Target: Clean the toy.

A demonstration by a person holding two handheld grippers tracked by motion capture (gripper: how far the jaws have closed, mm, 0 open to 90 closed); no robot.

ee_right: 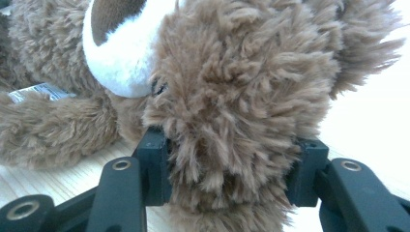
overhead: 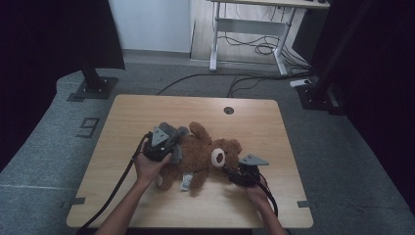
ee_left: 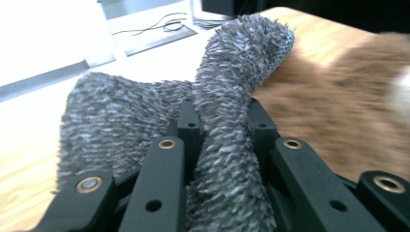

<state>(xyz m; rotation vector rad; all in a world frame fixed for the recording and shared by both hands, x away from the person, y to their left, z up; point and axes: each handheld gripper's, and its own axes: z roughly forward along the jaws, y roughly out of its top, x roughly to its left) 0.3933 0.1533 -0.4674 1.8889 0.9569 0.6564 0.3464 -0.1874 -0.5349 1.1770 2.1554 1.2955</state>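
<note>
Nearest the lens, right gripper view: brown plush head of teddy bear (ee_right: pixel 227 111), bulging between the two black jaws of right tool (ee_right: pixel 227 176), pads pressed into the fur on both sides; clamped on the head.

Left gripper view: grey fuzzy cloth (ee_left: pixel 227 96), a fold of it pinched tight between the jaws of left tool (ee_left: pixel 220 121), remainder draped off to one side; brown fur blurred just behind.

High view:
- Teddy bear (overhead: pixel 203 154): lying on its back across the middle of the tabletop (overhead: pixel 274 127), head toward the right tool (overhead: pixel 235 175), legs toward the left tool (overhead: pixel 169 147).
- Grey fuzzy cloth (overhead: pixel 171 131): bunched at the bear's far side, touching its body, apparently a small garment or scarf; cannot tell which.
- Paper tag (overhead: pixel 186 182): hanging from the bear's near side.
- Hands: one on each tool, forearms entering from the near edge.

Step in hand, judged: dressing or wrapping the bear, head steadied on the right, cloth gripped on the left and brought up against the body.

Next move, judged: cloth to be drawn over or around the bear without slackening the pinch; head grip to stay firm so the toy does not slide on the wood; care against snagging the raised arm.
</note>
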